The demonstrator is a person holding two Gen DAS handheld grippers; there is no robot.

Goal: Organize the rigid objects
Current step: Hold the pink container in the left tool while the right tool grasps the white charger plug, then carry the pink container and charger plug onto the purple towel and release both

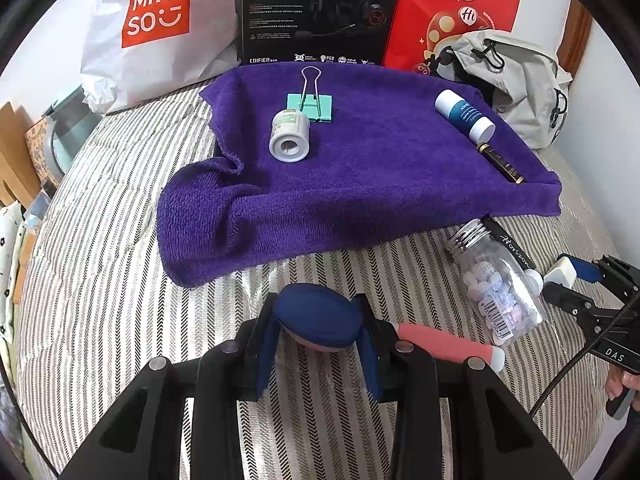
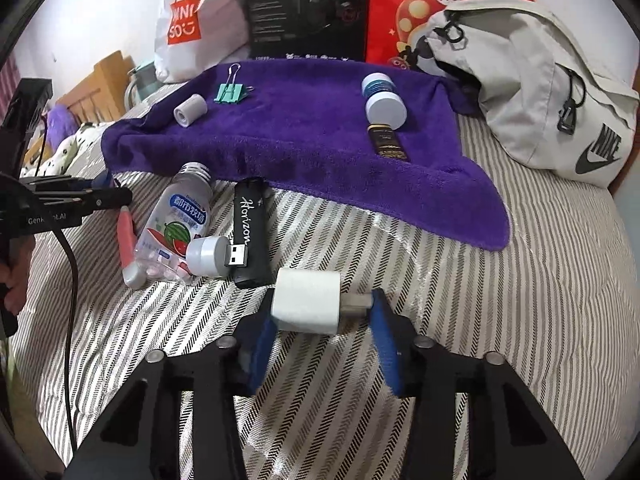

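My left gripper (image 1: 320, 322) is shut on a navy oval object (image 1: 316, 316) with a pinkish underside, low over the striped bedcover (image 1: 120, 280). In the right wrist view my right gripper (image 2: 324, 306) is shut on a white plug adapter (image 2: 306, 300), whose metal prong touches the right pad. On the purple towel (image 1: 340, 184) lie a green binder clip (image 1: 310, 106), a grey cylinder (image 1: 290, 136), a white-and-blue bottle (image 1: 464, 114) and a black-gold tube (image 1: 500, 162). A candy bottle (image 2: 172, 224), a black Horizon lighter (image 2: 250, 232), a grey USB plug (image 2: 212, 256) and a pink-handled tool (image 2: 128, 240) lie in front of the towel.
At the back stand a white Miniso bag (image 1: 156, 20), a black headset box (image 1: 316, 8) and a red bag (image 1: 452, 12). A grey Nike backpack (image 2: 540, 88) sits at the right. A person's hand (image 2: 16, 268) holds the left gripper (image 2: 116, 197), with its cable (image 2: 74, 280) hanging.
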